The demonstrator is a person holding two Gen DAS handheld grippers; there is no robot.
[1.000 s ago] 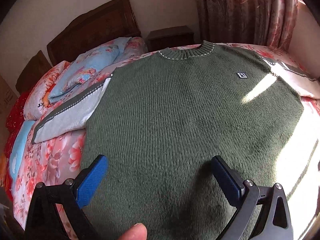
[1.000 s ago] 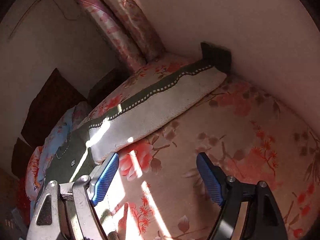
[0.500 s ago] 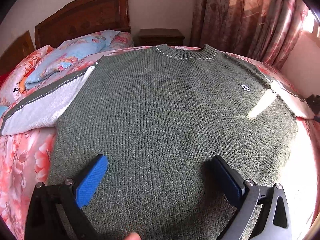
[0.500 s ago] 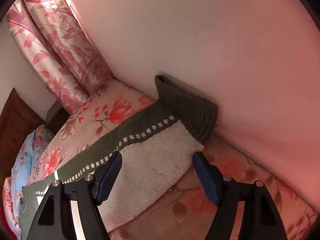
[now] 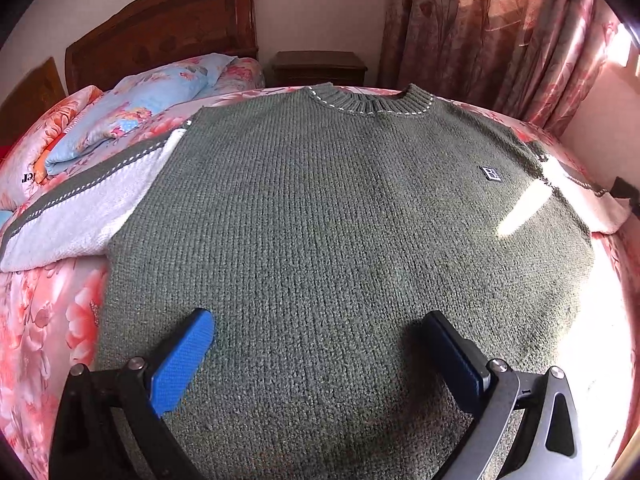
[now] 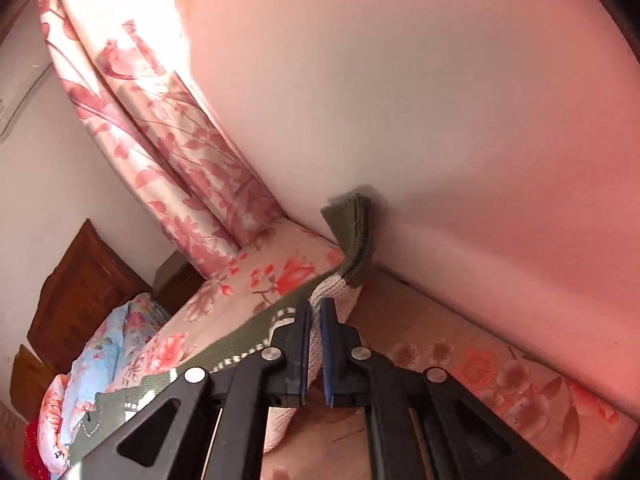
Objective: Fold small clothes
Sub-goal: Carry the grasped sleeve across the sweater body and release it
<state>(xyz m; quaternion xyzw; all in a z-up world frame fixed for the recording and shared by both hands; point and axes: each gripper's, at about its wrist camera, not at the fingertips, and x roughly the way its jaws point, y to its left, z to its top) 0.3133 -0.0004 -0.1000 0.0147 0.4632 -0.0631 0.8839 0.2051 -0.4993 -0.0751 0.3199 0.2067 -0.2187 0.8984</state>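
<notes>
R gripper (image 6: 316,312): clenched on sweater sleeve (image 6: 320,300) near its cuff; jaws have just been closing, white knit pinched between the blue pads (image 6: 327,344). Green ribbed cuff (image 6: 354,236) stands up past the fingertips, leaning against the pink wall (image 6: 440,120).

L gripper (image 5: 320,344): released, jaws wide apart, blue pads (image 5: 180,360) over lower body of the sweater; nothing between them but flat knit. Contact w/ fabric: can't tell.

Item 1 – sweater (image 5: 340,220): green knit, spread flat, front up, on the bed (image 5: 40,340). Ribbed collar (image 5: 368,104) w/ white stitching at the far end, toward the headboard. Small square logo patch (image 5: 491,173) on the chest, on the curtain side. Sleeves white w/ green stripe; other sleeve (image 5: 80,216) stretched out from the body on the pillow side. Sun streak across the chest below the patch.

Item 2 – bed: floral pink/orange sheet, under the sweater.

Item 3 – pillows (image 5: 140,104): blue floral, past the sweater's shoulder, against the headboard.

Item 4 – headboard (image 5: 168,28): dark carved wood, beyond the collar.

Item 5 – nightstand (image 5: 318,68): dark wood, just behind the collar, betw. headboard and curtain.

Item 6 – curtain (image 5: 500,32): pink floral, beyond the patch-side shoulder.
</notes>
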